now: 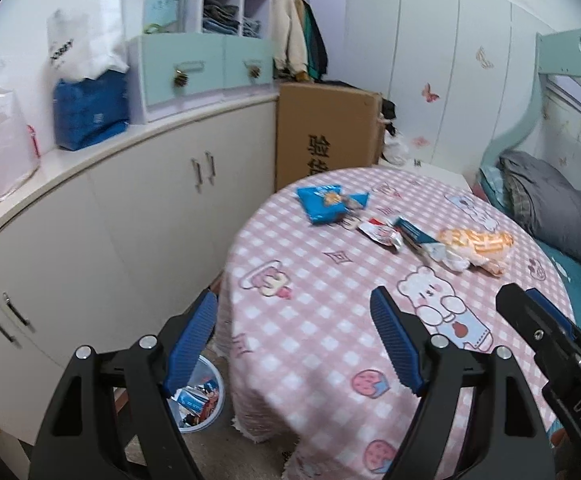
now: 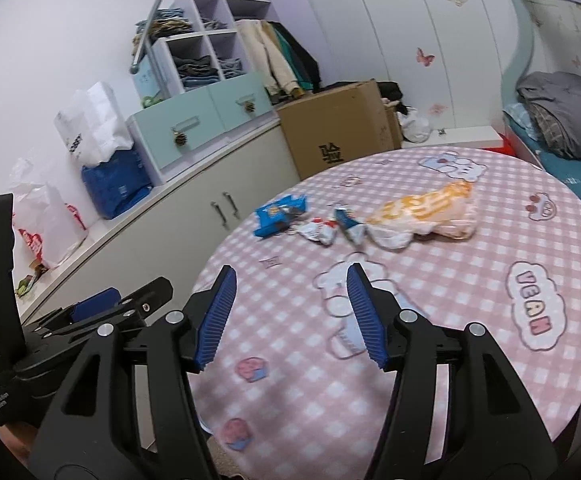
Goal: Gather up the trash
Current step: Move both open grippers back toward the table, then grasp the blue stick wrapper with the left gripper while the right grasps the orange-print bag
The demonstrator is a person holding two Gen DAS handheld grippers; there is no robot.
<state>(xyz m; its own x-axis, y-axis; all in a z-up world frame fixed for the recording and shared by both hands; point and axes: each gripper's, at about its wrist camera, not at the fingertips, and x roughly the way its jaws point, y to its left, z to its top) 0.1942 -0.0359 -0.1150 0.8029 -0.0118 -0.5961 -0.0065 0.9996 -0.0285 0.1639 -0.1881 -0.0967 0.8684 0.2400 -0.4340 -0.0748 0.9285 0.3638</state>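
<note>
left tongs (image 1: 292, 312) | black frame, silver screws | right tongs (image 2: 290, 280) | ribbed blue pads

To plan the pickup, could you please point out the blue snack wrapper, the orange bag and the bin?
blue snack wrapper (image 1: 322, 204), left wrist view, middle.
orange bag (image 2: 430, 210), right wrist view, middle.
bin (image 1: 212, 408), left wrist view, rim.

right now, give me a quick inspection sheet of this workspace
surface: round table, pink checked cloth
job's things: blue snack bag, red-white wrapper, blue-white packet, orange bag lie in a row; bin on the floor holds wrappers
clutter: nothing seen
grippers: left gripper open, empty; right gripper open, empty
cables: nothing seen
surroundings: cabinet, cardboard box, bed
</note>
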